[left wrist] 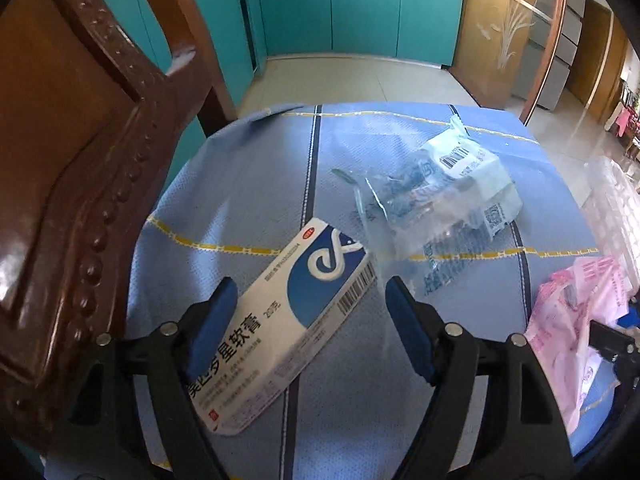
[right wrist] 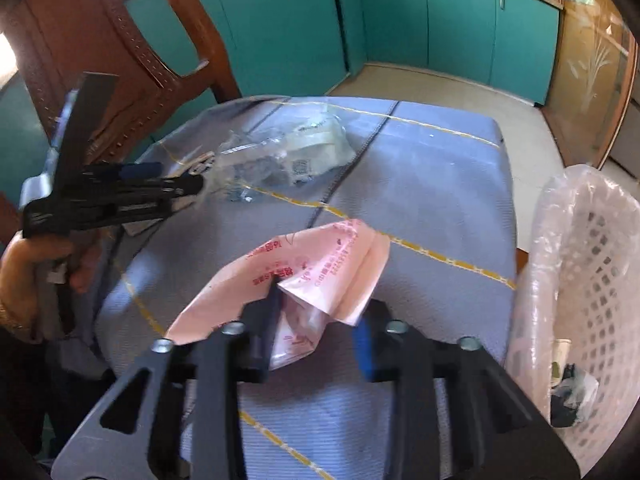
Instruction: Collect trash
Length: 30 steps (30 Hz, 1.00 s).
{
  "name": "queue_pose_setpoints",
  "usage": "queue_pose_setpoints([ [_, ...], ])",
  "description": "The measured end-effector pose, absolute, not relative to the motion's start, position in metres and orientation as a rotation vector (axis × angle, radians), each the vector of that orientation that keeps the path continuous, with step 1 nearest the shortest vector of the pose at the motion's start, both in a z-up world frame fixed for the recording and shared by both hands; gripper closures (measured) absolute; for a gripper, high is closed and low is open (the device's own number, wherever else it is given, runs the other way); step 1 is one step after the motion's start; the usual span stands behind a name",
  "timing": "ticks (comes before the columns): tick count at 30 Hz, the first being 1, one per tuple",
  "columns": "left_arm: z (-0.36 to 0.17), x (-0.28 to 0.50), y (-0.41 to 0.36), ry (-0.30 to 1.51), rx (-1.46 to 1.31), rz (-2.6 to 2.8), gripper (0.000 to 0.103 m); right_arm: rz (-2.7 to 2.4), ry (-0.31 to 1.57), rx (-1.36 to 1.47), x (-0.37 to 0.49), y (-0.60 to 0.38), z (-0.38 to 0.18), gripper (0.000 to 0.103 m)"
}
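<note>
A white and blue ointment box [left wrist: 288, 324] lies on the blue cloth [left wrist: 248, 184] between the fingers of my left gripper [left wrist: 310, 300], which is open around it. A clear plastic bag with labels [left wrist: 448, 192] lies just beyond; it also shows in the right wrist view [right wrist: 288, 152]. My right gripper [right wrist: 320, 304] is open around a crumpled pink bag [right wrist: 312, 272], with its left finger against the bag. The pink bag also shows at the right edge of the left wrist view [left wrist: 572, 320]. The left gripper shows from the side in the right wrist view [right wrist: 120, 188].
A white lattice trash basket [right wrist: 592, 280] lined with clear plastic stands at the right edge of the table, with some trash in it. A carved wooden chair back [left wrist: 80, 160] rises at the left. Teal cabinets [left wrist: 340, 4] line the far wall.
</note>
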<state>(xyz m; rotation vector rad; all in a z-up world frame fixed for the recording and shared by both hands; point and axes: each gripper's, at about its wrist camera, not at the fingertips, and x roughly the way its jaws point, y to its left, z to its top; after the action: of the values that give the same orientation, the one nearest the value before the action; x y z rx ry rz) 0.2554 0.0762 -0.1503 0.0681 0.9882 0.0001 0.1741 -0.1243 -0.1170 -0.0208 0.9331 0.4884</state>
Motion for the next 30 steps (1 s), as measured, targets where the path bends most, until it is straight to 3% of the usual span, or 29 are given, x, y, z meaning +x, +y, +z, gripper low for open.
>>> queue_pose_setpoints([
  [9,-0.156,0.262,0.072,1.032,0.095,-0.029,0.017,0.110,0.613,0.079,0.150,-0.237,-0.046,0.081],
  [12,-0.159,0.263,0.066,1.044,0.137,-0.024,0.016,-0.095,0.631,0.062,0.148,-0.280,-0.046,0.080],
  [14,-0.159,0.261,0.062,1.052,0.151,-0.031,0.016,-0.201,0.686,0.055,0.150,-0.298,-0.056,0.072],
  [16,-0.157,0.258,0.058,1.064,0.147,-0.055,0.017,-0.264,0.718,0.062,0.153,-0.308,-0.063,0.048],
  [19,-0.155,0.249,0.050,1.078,0.140,-0.119,0.017,-0.304,0.689,0.027,0.151,-0.309,-0.059,0.027],
  [23,-0.147,0.229,0.043,1.083,0.068,-0.266,0.030,-0.308,0.644,-0.024,0.150,-0.297,-0.052,0.025],
  [30,-0.121,0.199,0.050,1.012,0.034,-0.228,0.029,0.292,0.800,0.169,0.206,-0.182,-0.055,0.025],
])
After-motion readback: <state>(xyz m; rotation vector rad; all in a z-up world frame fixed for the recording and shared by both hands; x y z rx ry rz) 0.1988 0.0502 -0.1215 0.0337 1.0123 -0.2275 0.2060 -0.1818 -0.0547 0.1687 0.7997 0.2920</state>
